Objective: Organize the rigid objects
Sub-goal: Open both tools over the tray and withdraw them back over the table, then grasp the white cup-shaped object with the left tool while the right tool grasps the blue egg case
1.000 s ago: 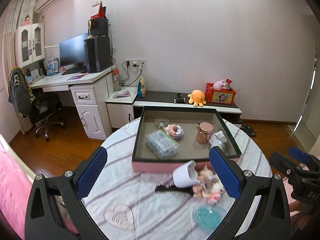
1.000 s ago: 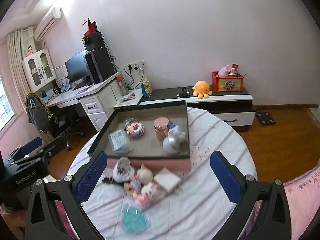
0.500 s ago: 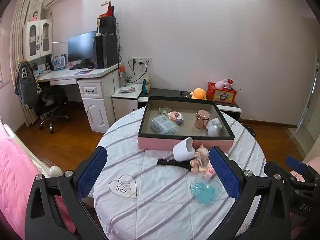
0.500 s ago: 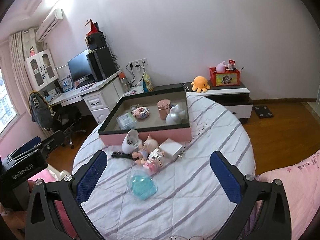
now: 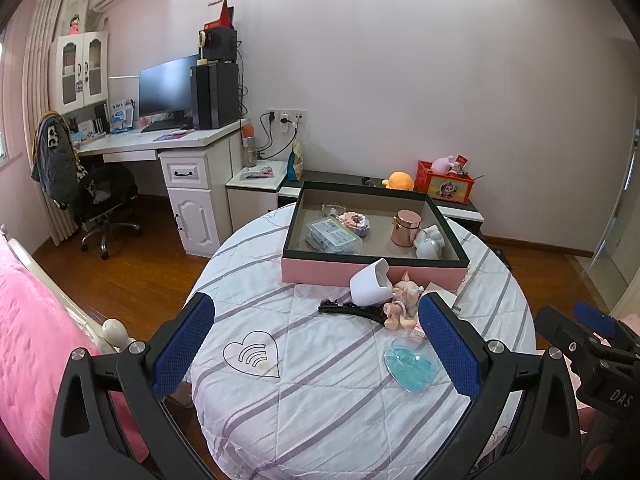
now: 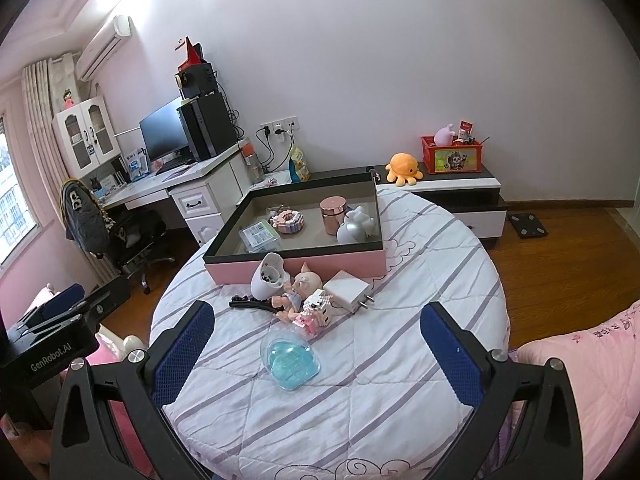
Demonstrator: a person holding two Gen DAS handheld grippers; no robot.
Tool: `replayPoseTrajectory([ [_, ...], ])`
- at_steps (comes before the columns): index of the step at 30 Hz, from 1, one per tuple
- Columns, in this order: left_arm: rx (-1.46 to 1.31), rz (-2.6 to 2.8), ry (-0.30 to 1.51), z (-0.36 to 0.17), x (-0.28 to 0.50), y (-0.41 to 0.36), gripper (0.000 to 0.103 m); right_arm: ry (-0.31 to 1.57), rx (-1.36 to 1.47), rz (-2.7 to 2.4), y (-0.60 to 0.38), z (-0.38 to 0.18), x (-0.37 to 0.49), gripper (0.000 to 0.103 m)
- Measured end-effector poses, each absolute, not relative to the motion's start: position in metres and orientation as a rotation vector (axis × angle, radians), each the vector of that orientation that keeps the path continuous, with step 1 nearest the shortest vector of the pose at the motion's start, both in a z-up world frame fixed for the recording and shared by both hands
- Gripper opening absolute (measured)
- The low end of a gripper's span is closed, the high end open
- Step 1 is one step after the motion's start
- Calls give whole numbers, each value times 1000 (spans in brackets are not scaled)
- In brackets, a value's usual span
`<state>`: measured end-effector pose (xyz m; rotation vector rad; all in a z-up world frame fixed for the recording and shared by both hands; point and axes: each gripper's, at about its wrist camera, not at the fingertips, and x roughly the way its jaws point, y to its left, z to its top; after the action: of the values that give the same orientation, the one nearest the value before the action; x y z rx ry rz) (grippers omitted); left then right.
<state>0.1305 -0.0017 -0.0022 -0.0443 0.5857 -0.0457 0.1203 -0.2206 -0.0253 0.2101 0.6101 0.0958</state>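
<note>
The loose pile lay on the round desk (image 6: 420,280) just in front of the pink tray (image 6: 312,258): a tipped white cup (image 6: 267,280), a black hair clip (image 6: 250,304) with its long axis running left to right, a pink doll figure (image 6: 298,290), a block-built toy (image 6: 316,312) and a white charger plug (image 6: 347,290). A blue heart-shaped case (image 6: 290,360) sat apart, nearest the person. From the right gripper (image 6: 316,350) that case lay almost dead ahead between the wide-spread fingers, while from the left gripper (image 5: 316,350) it lay off toward the right finger. The right hand therefore seemed better placed for it. Both grippers were wide and held nothing, hanging above the near edge of the desk. The tray already held a clear box, a copper tin and some figures.
</note>
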Motion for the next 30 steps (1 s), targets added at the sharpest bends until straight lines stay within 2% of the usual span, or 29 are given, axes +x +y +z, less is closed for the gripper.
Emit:
replayPoseTrajectory([
  [19, -49, -56, 596, -6, 129, 0, 103, 638, 180, 84, -223, -26, 122, 103],
  [30, -61, -25, 699, -57, 153, 15, 103, 864, 52, 134, -193, -108, 167, 103],
])
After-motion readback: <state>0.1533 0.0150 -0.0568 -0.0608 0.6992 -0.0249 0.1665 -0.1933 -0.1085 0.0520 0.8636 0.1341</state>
